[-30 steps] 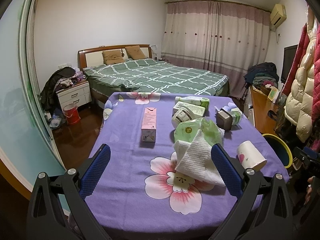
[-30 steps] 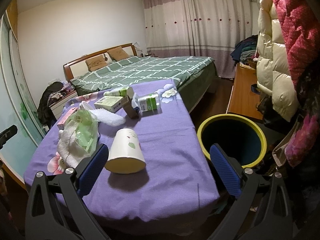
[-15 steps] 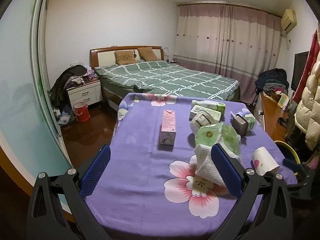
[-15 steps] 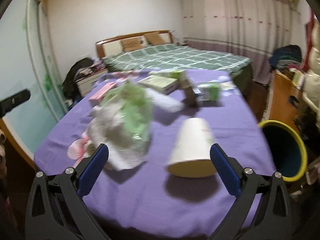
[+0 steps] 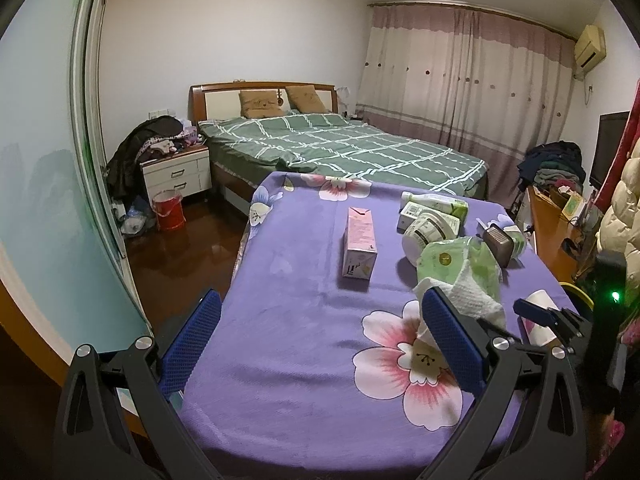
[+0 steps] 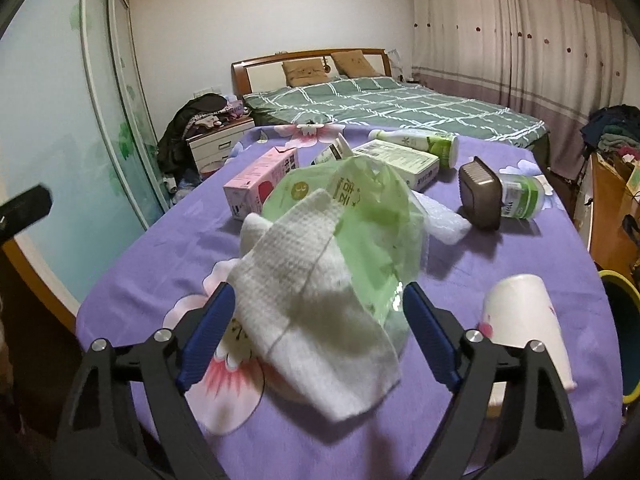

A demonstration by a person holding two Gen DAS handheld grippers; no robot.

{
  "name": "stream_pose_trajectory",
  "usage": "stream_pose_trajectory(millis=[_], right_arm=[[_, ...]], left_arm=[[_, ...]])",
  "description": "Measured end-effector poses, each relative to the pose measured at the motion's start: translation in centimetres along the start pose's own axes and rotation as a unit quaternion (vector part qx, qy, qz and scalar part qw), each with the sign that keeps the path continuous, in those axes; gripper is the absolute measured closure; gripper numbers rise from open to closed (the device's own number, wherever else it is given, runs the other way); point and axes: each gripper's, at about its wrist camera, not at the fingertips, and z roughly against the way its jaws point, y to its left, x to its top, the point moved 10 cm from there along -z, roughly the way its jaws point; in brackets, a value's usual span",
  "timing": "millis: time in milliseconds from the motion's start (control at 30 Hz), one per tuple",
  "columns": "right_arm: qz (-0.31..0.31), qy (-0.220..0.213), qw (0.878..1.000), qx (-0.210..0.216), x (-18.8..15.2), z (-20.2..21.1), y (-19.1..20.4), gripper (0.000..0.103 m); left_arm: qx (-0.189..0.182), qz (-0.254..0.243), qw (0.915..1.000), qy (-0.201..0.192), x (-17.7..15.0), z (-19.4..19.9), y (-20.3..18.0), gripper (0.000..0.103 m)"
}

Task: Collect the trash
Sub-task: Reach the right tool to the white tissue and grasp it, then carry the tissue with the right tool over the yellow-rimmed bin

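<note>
A white paper towel lies against a green plastic wrapper on the purple flowered tablecloth. My right gripper is open, its blue jaws on either side of the towel and wrapper. A white paper cup lies on its side to the right. The yellow-rimmed bin stands off the table's right edge. My left gripper is open and empty over the table's near left edge; towel, wrapper and cup lie to its right.
A pink carton, a round jar, a white box, a green-capped bottle, a brown container and a small bottle lie farther back. A bed is beyond; a wooden desk at right.
My right gripper swung left from the bin and cup, moved in over the towel and wrapper, and its jaws narrowed somewhat. My left gripper shifted left toward the table's edge.
</note>
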Motion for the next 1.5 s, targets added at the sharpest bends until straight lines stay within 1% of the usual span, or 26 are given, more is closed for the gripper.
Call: stream_pose_trajectory(millis=[67,100,133,167,200,267,300,367,500,700,800,1067,1267,1300,1333,1367,1400,1433,1467,1500], right_arm=[[0.004,0.011,1.000,-0.001,-0.1,-0.8,0.1,0.035],[0.005,0.017,1.000,0.001,-0.2,-1.0,0.2,0.036],[0.006,0.023,1.000,0.005,-0.5,-1.3,0.3,0.040],[0.007,0.029,0.999,0.010,-0.7,-1.5,0.5,0.048],[0.010,0.032,0.999,0.012,-0.8,-1.7,0.6,0.054],[0.017,0.034,0.999,0.011,-1.0,-1.8,0.8,0.076],[0.020,0.033,0.999,0.014,-1.0,-1.6,1.1,0.081],[0.024,0.033,0.999,0.027,-0.9,-1.1,1.6,0.096],[0.034,0.011,0.999,0.040,0.1,0.7,2.4,0.099],[0.039,-0.040,0.997,0.047,3.1,4.6,2.6,0.099],[0.034,-0.061,0.996,0.046,4.8,6.3,1.8,0.099],[0.038,-0.103,0.993,0.029,9.0,9.2,0.3,0.099],[0.032,-0.131,0.991,0.017,11.3,11.0,-1.1,0.099],[0.040,-0.128,0.991,0.013,11.3,10.9,-1.1,0.099],[0.057,-0.110,0.992,0.017,10.9,10.4,-0.6,0.099],[0.069,-0.088,0.993,0.035,10.4,9.7,0.0,0.099],[0.063,-0.086,0.994,0.035,10.3,9.5,-0.2,0.099],[0.055,-0.102,0.993,-0.016,10.6,9.3,-1.6,0.099],[0.055,-0.111,0.991,-0.043,10.8,9.3,-2.3,0.099],[0.047,-0.095,0.994,-0.023,10.4,8.7,-2.5,0.099]], left_arm=[[-0.001,0.001,1.0000,0.003,-0.1,-0.1,0.0,0.004],[-0.003,0.002,1.0000,0.004,-0.2,-0.2,0.1,0.004],[-0.003,0.002,1.0000,0.005,-0.2,-0.3,0.1,0.004],[-0.005,0.003,1.0000,0.006,-0.3,-0.4,0.2,0.004],[-0.005,0.003,1.0000,0.007,-0.3,-0.5,0.2,0.004],[-0.007,0.003,0.9999,0.008,-0.3,-0.6,0.1,0.004],[-0.007,0.003,0.9999,0.009,-0.3,-0.6,0.1,0.004],[-0.007,0.003,0.9999,0.009,-0.3,-0.7,0.0,0.004],[-0.007,0.002,0.9999,0.009,-0.3,-0.7,-0.1,0.004],[-0.009,-0.004,0.9999,0.007,-0.2,-0.6,-0.6,0.004],[-0.011,-0.007,0.9999,0.007,-0.3,-0.5,-0.9,0.004],[-0.016,-0.018,0.9997,0.007,-0.5,-0.1,-1.7,0.004],[-0.020,-0.025,0.9995,0.008,-0.5,-0.1,-2.2,0.004],[-0.021,-0.025,0.9994,0.009,-0.5,-0.1,-2.3,0.004],[-0.021,-0.026,0.9994,0.011,-0.6,-0.2,-2.4,0.004],[-0.022,-0.026,0.9993,0.012,-0.6,-0.3,-2.5,0.004],[-0.023,-0.027,0.9993,0.013,-0.6,-0.4,-2.7,0.004],[-0.024,-0.027,0.9993,0.013,-0.7,-0.4,-2.7,0.004],[-0.025,-0.028,0.9992,0.013,-0.7,-0.4,-2.8,0.004],[-0.027,-0.029,0.9991,0.013,-0.7,-0.4,-3.0,0.004]])
